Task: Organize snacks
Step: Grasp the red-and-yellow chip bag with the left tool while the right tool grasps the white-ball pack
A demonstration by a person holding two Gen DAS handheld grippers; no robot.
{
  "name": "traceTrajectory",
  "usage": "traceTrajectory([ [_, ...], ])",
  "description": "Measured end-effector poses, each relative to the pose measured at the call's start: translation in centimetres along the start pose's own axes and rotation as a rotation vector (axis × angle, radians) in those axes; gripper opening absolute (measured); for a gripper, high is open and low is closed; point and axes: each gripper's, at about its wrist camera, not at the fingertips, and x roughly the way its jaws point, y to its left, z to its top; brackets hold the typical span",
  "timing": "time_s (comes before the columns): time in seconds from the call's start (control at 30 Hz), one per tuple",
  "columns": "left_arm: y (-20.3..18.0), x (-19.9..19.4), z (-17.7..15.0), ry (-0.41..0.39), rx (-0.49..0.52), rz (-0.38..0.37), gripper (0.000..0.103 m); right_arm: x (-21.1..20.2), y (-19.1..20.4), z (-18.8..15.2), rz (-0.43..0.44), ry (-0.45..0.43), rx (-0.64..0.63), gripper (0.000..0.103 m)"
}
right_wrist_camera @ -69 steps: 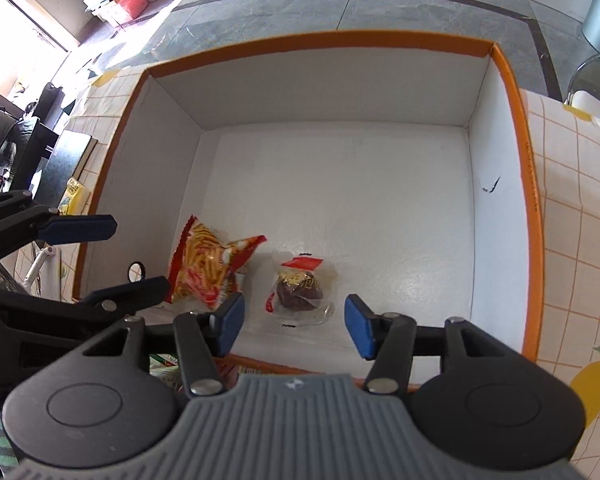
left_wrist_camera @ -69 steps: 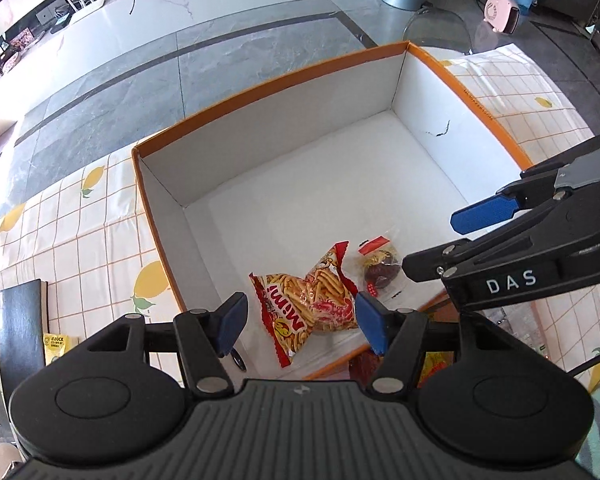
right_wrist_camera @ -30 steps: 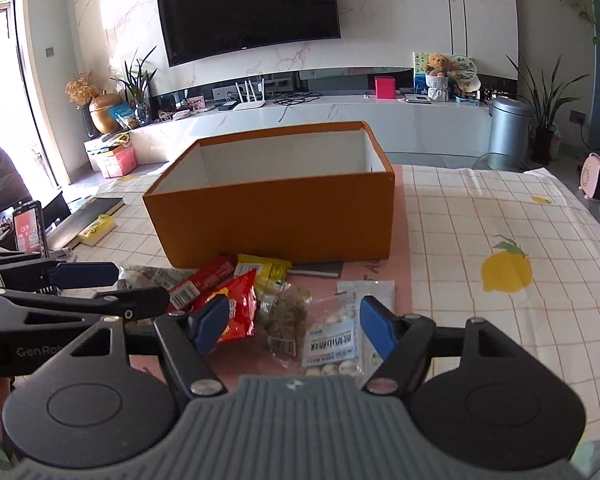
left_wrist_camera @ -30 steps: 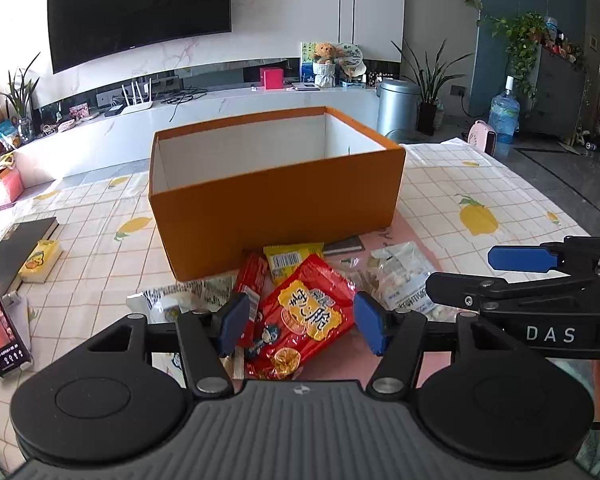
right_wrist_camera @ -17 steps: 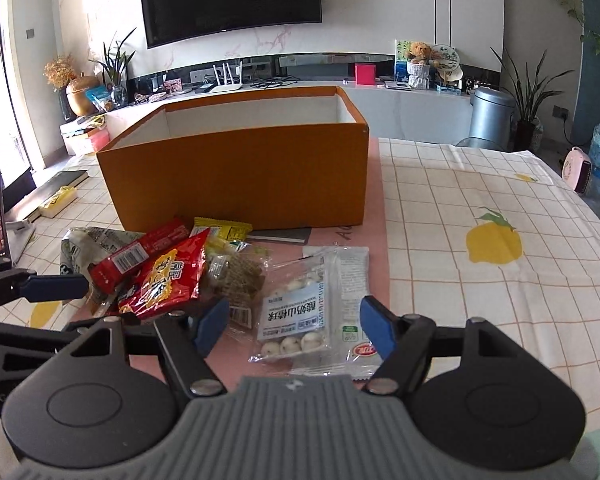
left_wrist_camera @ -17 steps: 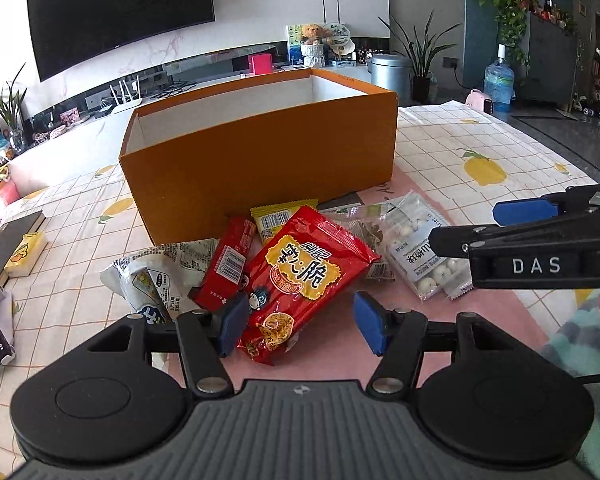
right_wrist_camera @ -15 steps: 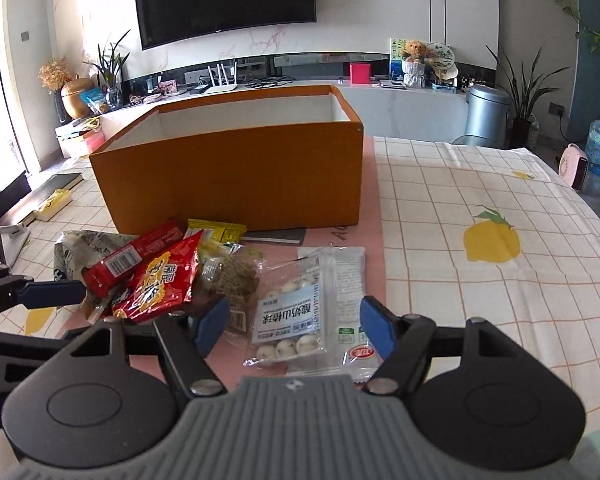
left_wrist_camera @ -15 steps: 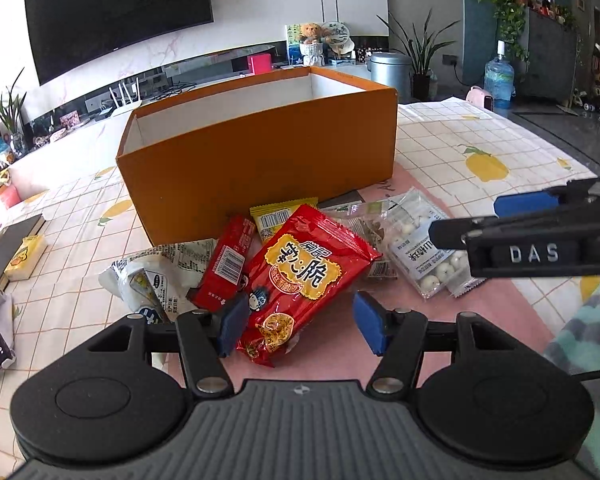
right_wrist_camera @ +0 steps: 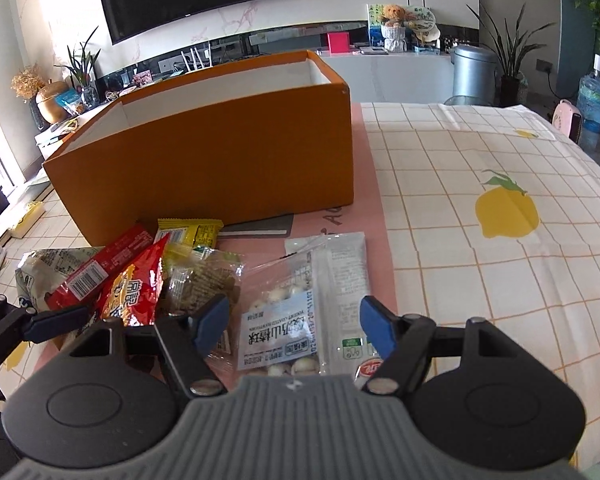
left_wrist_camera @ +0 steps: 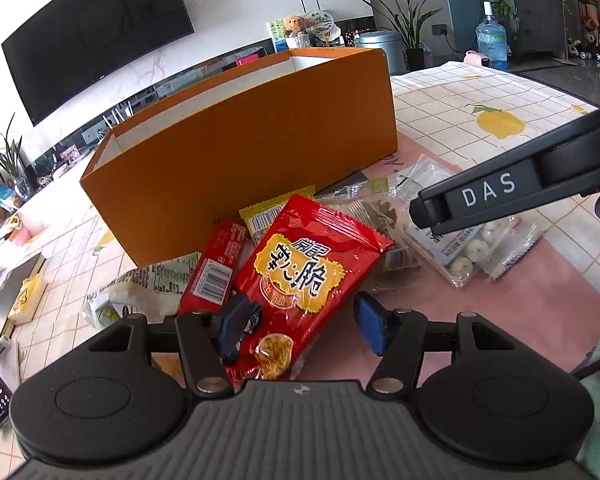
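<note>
Left gripper [left_wrist_camera: 300, 326]: jaws wide, empty, over red snack bag [left_wrist_camera: 304, 276]. Right gripper [right_wrist_camera: 292, 322]: jaws wide, empty, over clear packet of white balls [right_wrist_camera: 278, 330]. Beyond the snack heap: orange box [right_wrist_camera: 220, 164], on checked tablecloth [right_wrist_camera: 480, 240].

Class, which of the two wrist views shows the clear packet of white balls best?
The right wrist view: the clear packet of white balls lies unobstructed between the open fingers of the right claw, its label readable. In the left wrist view the same packet sits off to the right, partly hidden behind the right claw's arm.
</note>
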Motion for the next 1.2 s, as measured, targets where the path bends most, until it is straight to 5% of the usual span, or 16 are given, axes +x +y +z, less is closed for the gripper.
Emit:
traceTrajectory([
  [0.37,1.2,1.3,0.5,-0.009,-0.004,-0.012,0.066,1.6,1.2,-0.5,-0.016,0.036,-0.056,0.068],
  [0.63,1.8,-0.2,0.7,-0.029,-0.019,-0.028,0.044,0.5,1.6,-0.8,-0.001,0.012,-0.085,0.031],
  [0.77,2.3,-1.2,1.3,-0.040,-0.042,-0.037,0.035,-0.4,1.4,-0.6,0.026,-0.012,-0.074,0.021],
  [1.0,3.8,-3.2,2.2,-0.022,-0.151,-0.096,0.027,-2.2,1.9,-1.0,0.042,-0.049,-0.108,0.015],
  [1.2,6.4,-4.6,2.7,0.094,-0.350,-0.223,0.027,-4.9,3.1,-2.2,0.035,-0.079,-0.196,0.013],
])
